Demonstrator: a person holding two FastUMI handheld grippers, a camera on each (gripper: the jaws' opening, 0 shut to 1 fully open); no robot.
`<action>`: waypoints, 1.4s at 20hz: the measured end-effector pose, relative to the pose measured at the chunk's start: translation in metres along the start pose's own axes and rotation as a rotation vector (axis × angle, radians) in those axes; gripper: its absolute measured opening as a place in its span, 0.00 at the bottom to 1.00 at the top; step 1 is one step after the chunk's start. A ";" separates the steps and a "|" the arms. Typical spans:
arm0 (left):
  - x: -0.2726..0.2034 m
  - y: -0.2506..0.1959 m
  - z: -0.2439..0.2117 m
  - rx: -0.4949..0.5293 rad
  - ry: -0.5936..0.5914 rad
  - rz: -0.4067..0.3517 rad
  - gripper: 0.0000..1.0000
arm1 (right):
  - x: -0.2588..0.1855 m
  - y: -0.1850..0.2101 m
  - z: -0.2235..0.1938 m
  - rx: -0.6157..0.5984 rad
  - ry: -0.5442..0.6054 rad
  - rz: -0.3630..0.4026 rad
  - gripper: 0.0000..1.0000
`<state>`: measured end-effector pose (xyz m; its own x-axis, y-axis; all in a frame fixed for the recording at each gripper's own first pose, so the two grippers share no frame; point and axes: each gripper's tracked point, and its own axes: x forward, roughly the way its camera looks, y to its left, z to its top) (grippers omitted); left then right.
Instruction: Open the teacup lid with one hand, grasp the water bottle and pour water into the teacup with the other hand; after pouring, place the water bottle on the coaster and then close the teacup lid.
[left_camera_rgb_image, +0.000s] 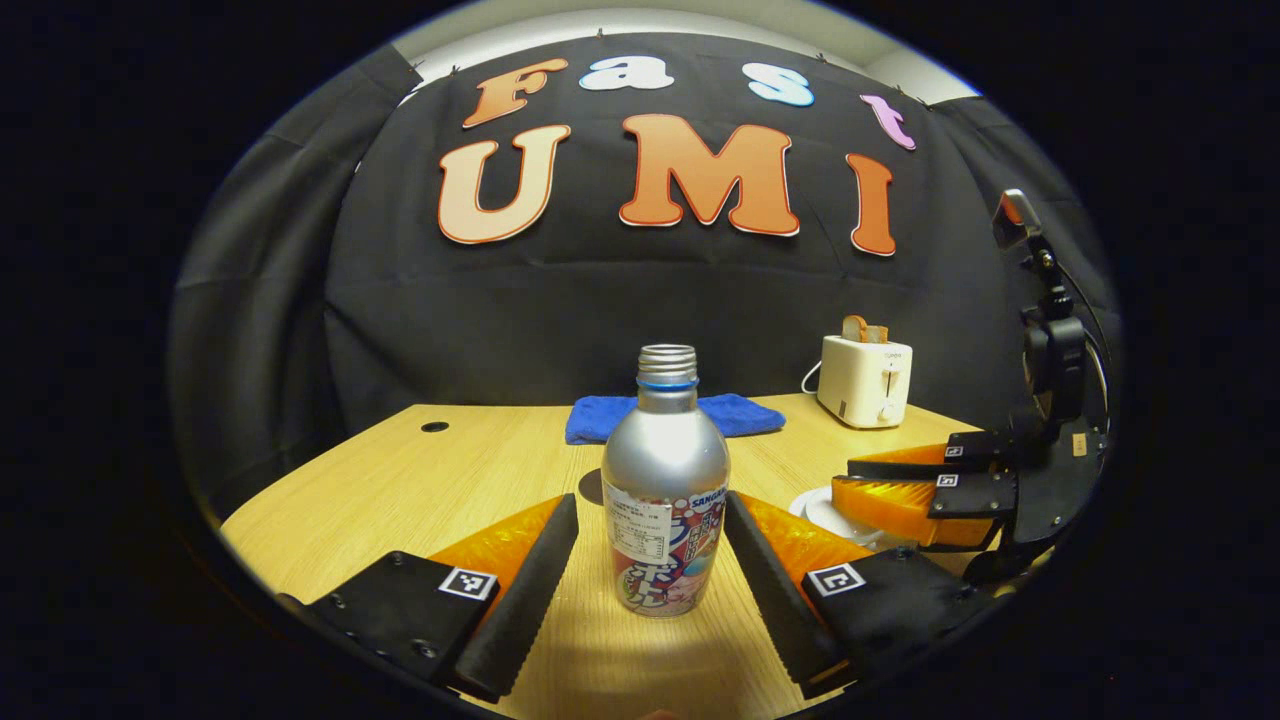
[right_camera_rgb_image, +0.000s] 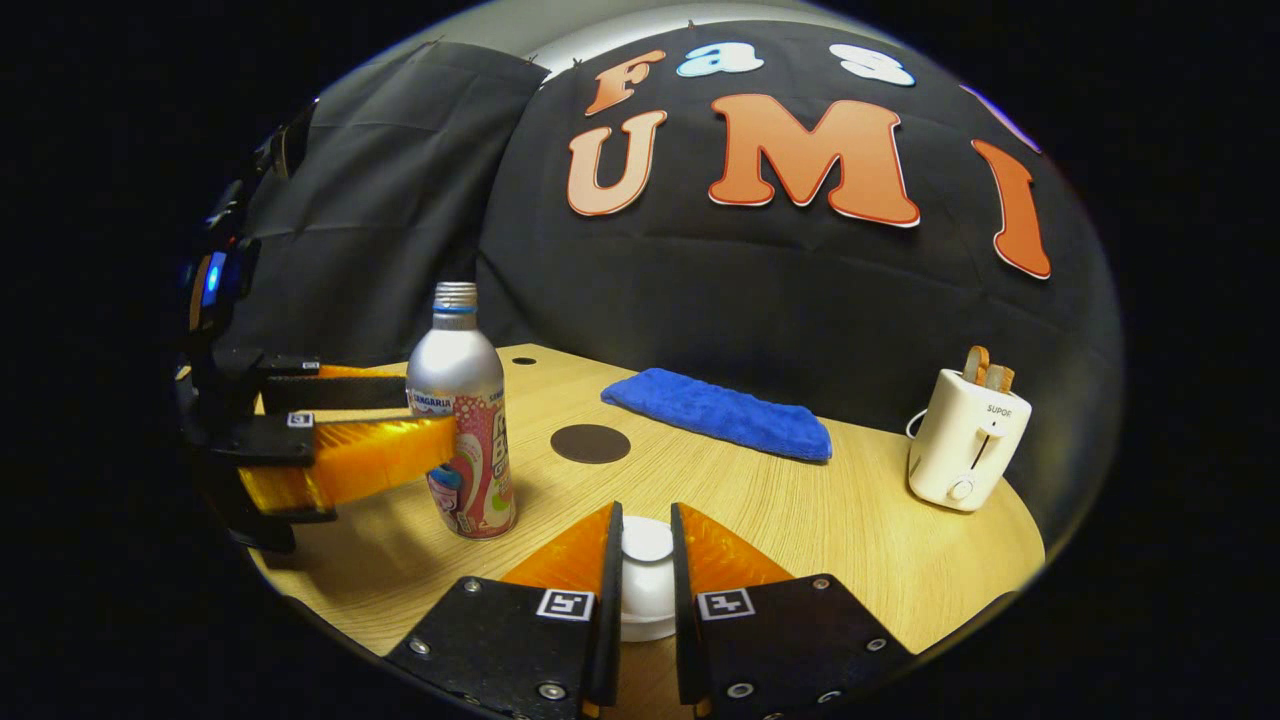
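A silver water bottle (left_camera_rgb_image: 665, 500) with a coloured label and no cap stands upright on the wooden table. It sits between the fingers of my left gripper (left_camera_rgb_image: 652, 505), which is open, with a small gap on the left side. In the right gripper view the left gripper (right_camera_rgb_image: 430, 415) straddles the bottle (right_camera_rgb_image: 460, 420) from the left. My right gripper (right_camera_rgb_image: 646, 540) is shut on the knob of the white teacup lid (right_camera_rgb_image: 646, 600); the cup beneath is hidden. A dark round coaster (right_camera_rgb_image: 590, 443) lies just beyond the bottle. The left gripper view shows the right gripper (left_camera_rgb_image: 850, 478) over the white teacup (left_camera_rgb_image: 815, 508).
A folded blue cloth (right_camera_rgb_image: 720, 412) lies at the back of the table (right_camera_rgb_image: 820, 520). A cream toaster (right_camera_rgb_image: 965, 438) with bread in it stands at the right rear. A small hole (left_camera_rgb_image: 434, 427) marks the table's far left. The black cloth wall rises behind the table.
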<state>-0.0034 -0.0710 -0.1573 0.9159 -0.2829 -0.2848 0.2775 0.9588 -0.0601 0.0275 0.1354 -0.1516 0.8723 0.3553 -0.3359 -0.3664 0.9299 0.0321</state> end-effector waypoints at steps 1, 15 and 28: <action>0.002 -0.002 -0.003 -0.001 0.007 -0.005 0.96 | -0.002 -0.002 0.002 0.001 -0.005 -0.004 0.23; 0.029 0.000 -0.025 -0.031 0.079 -0.006 0.83 | -0.054 -0.083 0.031 0.016 -0.066 -0.179 0.23; 0.015 0.018 0.013 0.505 0.071 0.117 0.82 | -0.100 -0.129 0.032 0.062 -0.106 -0.281 0.23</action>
<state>0.0194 -0.0581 -0.1507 0.9321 -0.1556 -0.3269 0.2958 0.8481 0.4396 -0.0019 -0.0173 -0.0918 0.9669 0.0885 -0.2394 -0.0887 0.9960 0.0104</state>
